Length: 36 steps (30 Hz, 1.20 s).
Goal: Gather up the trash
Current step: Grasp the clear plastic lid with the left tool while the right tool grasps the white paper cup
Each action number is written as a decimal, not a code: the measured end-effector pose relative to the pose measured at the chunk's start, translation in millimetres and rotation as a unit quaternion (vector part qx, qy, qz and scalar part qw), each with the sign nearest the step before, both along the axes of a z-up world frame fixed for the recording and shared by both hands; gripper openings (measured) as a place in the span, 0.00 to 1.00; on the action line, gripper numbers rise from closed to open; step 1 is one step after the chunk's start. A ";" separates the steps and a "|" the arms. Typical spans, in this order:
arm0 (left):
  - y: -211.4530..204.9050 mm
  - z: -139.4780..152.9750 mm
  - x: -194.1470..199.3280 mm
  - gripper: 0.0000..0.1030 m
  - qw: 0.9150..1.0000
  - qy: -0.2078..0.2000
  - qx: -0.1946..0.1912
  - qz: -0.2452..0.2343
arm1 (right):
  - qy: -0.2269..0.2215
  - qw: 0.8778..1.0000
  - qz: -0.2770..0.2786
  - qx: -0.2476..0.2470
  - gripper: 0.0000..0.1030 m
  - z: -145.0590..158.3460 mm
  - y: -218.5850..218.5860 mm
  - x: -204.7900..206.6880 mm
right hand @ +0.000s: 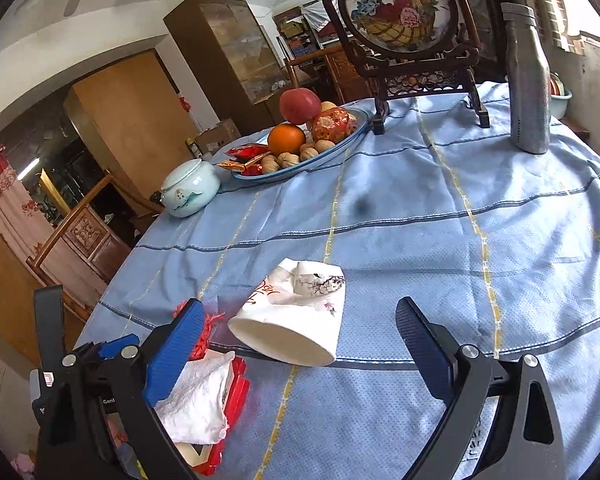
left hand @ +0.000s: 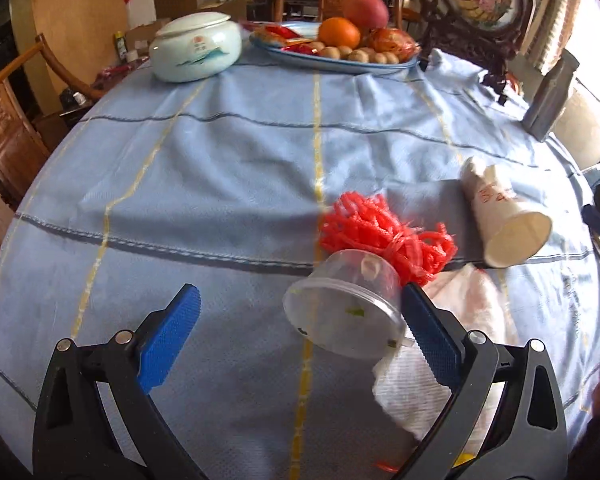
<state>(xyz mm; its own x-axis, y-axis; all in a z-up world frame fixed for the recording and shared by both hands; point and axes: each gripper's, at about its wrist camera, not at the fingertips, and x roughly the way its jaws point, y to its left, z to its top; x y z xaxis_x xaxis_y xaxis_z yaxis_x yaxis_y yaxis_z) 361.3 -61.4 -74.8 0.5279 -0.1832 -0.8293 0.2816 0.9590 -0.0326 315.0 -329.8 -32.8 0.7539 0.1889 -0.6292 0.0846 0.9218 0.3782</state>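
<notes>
A clear plastic cup [left hand: 348, 312] lies on its side on the blue tablecloth, between the wide-apart fingers of my left gripper [left hand: 300, 320] and close to the right finger [left hand: 428, 336]. The left gripper is open. Behind the cup sits a red foam net [left hand: 380, 236], and under it a white tissue [left hand: 440, 360]. A crushed white paper cup [right hand: 296, 316] lies on its side between the spread fingers of my right gripper [right hand: 300, 340], which is open and grips nothing. The same paper cup [left hand: 504, 220] shows at the right of the left wrist view. A tissue [right hand: 196, 396] and a red packet [right hand: 238, 380] lie beside the right gripper's left finger.
At the far side of the table stand a fruit plate [left hand: 396, 67], a pale ceramic jar [left hand: 196, 50], a framed embroidery screen [right hand: 400, 12] and a metal bottle [right hand: 528, 80]. Wooden chairs [left hand: 4, 128] stand beyond the table's left edge.
</notes>
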 end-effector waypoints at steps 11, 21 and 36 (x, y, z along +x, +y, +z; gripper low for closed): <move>56.4 8.0 12.8 0.93 0.995 -0.002 -0.041 0.091 | 0.028 1.000 0.004 -0.001 0.92 -13.0 2.7 8.5; 27.4 3.5 4.8 0.56 0.999 -0.016 0.010 0.045 | 0.027 1.000 0.008 0.007 0.92 -19.6 5.1 15.2; 28.4 9.4 3.0 0.56 0.999 -0.022 -0.012 0.041 | 0.045 0.998 0.037 0.008 0.95 -37.9 28.0 40.1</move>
<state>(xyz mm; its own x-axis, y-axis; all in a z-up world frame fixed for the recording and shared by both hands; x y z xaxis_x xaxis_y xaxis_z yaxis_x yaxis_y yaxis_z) 364.2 -33.1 -65.4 0.5773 -0.1581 -0.8011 0.2039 0.9779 -0.0460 355.1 -301.8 -70.6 0.6778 0.2524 -0.6906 0.0519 0.9205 0.3874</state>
